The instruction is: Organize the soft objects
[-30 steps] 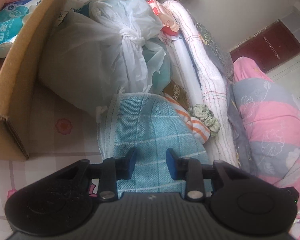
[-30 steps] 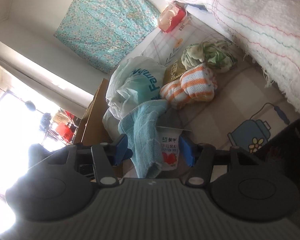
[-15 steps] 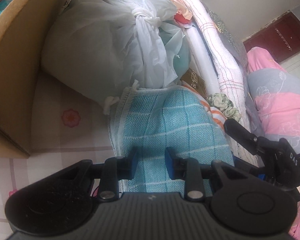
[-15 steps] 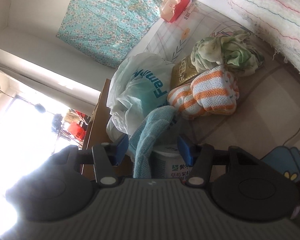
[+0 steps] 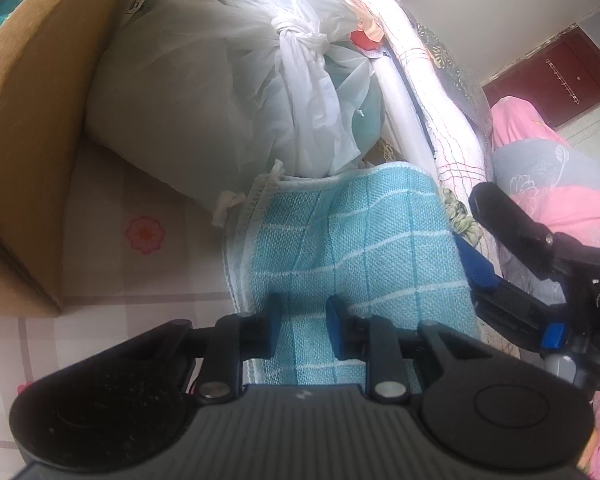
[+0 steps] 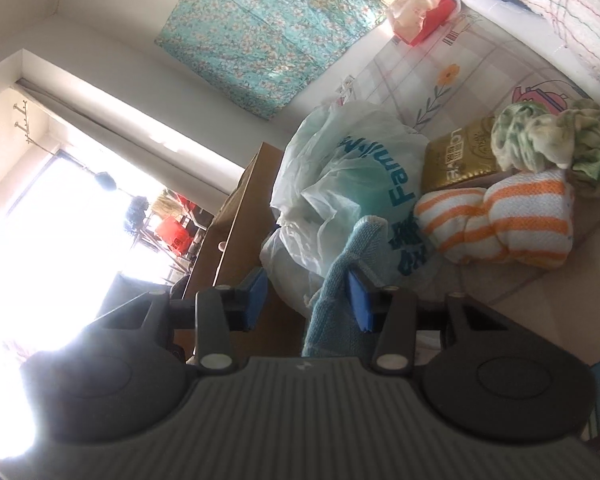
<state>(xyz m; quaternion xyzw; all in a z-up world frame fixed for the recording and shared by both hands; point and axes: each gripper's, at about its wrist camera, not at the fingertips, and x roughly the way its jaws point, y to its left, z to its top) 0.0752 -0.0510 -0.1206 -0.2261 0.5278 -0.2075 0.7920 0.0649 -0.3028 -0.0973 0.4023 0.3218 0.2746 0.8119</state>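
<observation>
A blue checked towel hangs draped in front of a knotted white plastic bag. My left gripper sits over the towel's near end. Its jaws are closing, with towel between them and a gap still showing. My right gripper reaches in from the right, one blue pad at the towel's right edge. In the right wrist view the towel stands between the closing jaws of the right gripper, against one pad only. An orange-striped cloth and a green-white cloth lie beyond.
A cardboard box walls off the left side. A rolled white blanket and a pink-grey quilt border the right. A gold box and a red tissue pack sit on the patterned mat.
The right gripper has come into the left wrist view from the right, up to the towel's edge. Both pairs of jaws have narrowed. The yoghurt cup has dropped out of the right wrist view.
</observation>
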